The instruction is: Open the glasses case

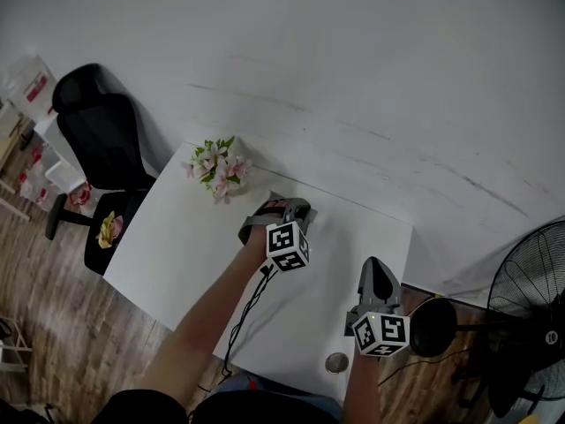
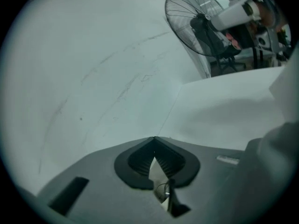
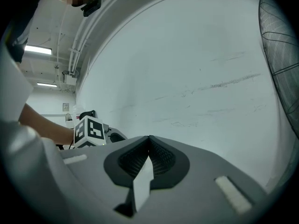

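Note:
On the white table [image 1: 177,246], my left gripper [image 1: 296,208] is held near the middle and points toward the far wall. Its jaws are shut, and in the left gripper view the fingertips [image 2: 154,141] meet with nothing seen between them. A grey flap-like piece [image 1: 254,223] sticks out at its left; the glasses case cannot be made out clearly and is mostly hidden under that gripper. My right gripper [image 1: 374,268] hovers over the table's right part, shut and empty, with its pads [image 3: 149,146] touching. It sees the left gripper's marker cube [image 3: 88,130].
A bunch of pink flowers [image 1: 218,168] stands at the table's far left corner. A black office chair [image 1: 101,140] is left of the table, a standing fan [image 1: 530,307] at the right. A small round thing [image 1: 335,362] lies at the near edge. The white wall is close behind.

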`<state>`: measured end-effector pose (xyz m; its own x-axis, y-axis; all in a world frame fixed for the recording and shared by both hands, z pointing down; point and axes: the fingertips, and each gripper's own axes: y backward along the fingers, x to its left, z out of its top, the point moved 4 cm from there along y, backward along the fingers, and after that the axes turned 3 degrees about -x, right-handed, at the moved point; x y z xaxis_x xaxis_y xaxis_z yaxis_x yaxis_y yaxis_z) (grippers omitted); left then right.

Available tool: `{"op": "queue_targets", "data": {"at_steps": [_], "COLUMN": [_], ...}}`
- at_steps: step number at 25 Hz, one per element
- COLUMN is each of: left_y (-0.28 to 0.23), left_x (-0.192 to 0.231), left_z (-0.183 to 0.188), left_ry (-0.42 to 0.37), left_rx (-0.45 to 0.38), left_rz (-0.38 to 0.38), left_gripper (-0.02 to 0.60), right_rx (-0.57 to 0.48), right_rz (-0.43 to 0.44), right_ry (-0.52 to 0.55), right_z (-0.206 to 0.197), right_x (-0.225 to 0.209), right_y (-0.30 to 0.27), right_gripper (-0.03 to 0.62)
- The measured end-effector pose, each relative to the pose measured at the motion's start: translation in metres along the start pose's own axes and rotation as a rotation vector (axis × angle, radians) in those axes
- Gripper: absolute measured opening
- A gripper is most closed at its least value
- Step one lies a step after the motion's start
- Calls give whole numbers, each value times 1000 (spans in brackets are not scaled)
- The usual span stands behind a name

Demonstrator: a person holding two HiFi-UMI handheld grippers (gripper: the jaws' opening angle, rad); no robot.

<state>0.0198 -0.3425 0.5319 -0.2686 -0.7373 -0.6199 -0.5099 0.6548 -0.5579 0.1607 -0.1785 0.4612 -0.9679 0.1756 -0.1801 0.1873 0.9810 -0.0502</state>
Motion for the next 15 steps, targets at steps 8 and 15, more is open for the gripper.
{"op": "queue_targets", "data": {"at_steps": [8,15], "left_y": [65,127], "left_x": [16,23], "left_z": [16,24], "left_ry": [379,654], "left_rx": [-172,-341], "left_rz": [133,271], "left_gripper": [9,8], "right_rx": [-23,-54], "right_rz": [49,84], "right_ry": [9,22], "right_z": [12,26], "right_x": [18,30], "right_y": [-2,0], "right_gripper": [9,9]}}
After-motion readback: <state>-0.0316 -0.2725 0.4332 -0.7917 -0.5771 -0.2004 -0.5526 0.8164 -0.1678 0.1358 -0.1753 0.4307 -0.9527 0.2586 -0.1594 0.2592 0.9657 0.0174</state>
